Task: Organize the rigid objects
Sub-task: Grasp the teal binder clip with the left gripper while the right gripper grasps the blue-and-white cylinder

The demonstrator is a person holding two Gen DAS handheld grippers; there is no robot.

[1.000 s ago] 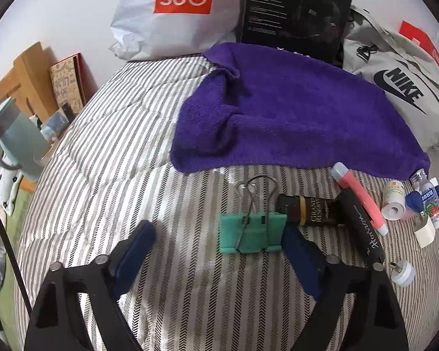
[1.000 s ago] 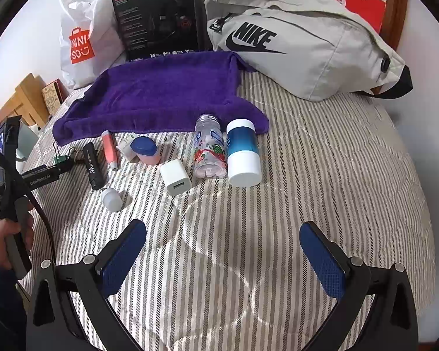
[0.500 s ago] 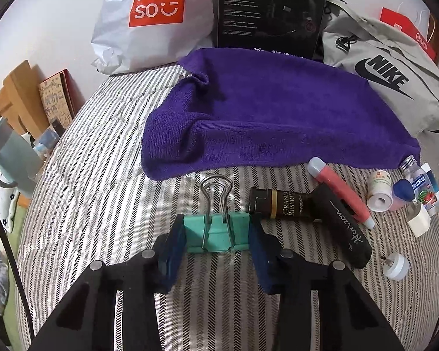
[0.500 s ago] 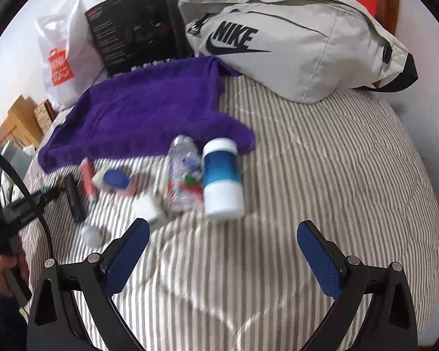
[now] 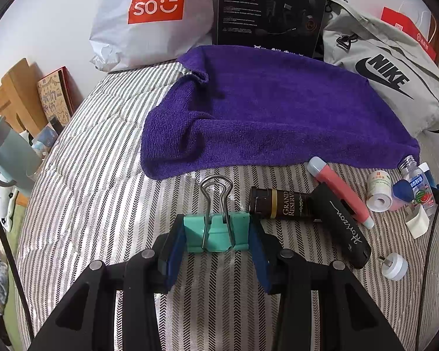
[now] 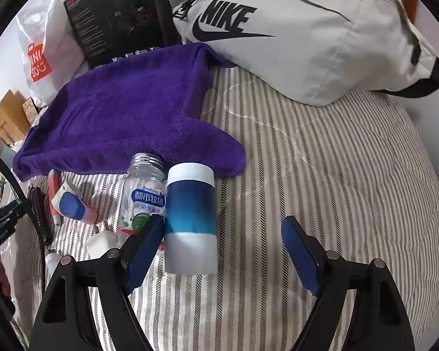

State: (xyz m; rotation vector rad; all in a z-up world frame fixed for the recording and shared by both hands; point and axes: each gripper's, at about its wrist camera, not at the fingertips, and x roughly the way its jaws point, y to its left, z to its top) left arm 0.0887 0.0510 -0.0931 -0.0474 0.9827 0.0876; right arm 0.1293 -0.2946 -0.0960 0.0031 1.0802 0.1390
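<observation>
Teal binder clip [image 5: 216, 232] between left tongs [image 5: 216, 251]

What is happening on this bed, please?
A person is sorting small items on the striped bed cover, with one handheld tool in each hand. The left tool is clamped on a teal metal binder clip, which lies in front of the purple towel. The right tool is closing around a blue and white cylinder lying beside a clear plastic bottle; its pads do not grip it yet.
</observation>
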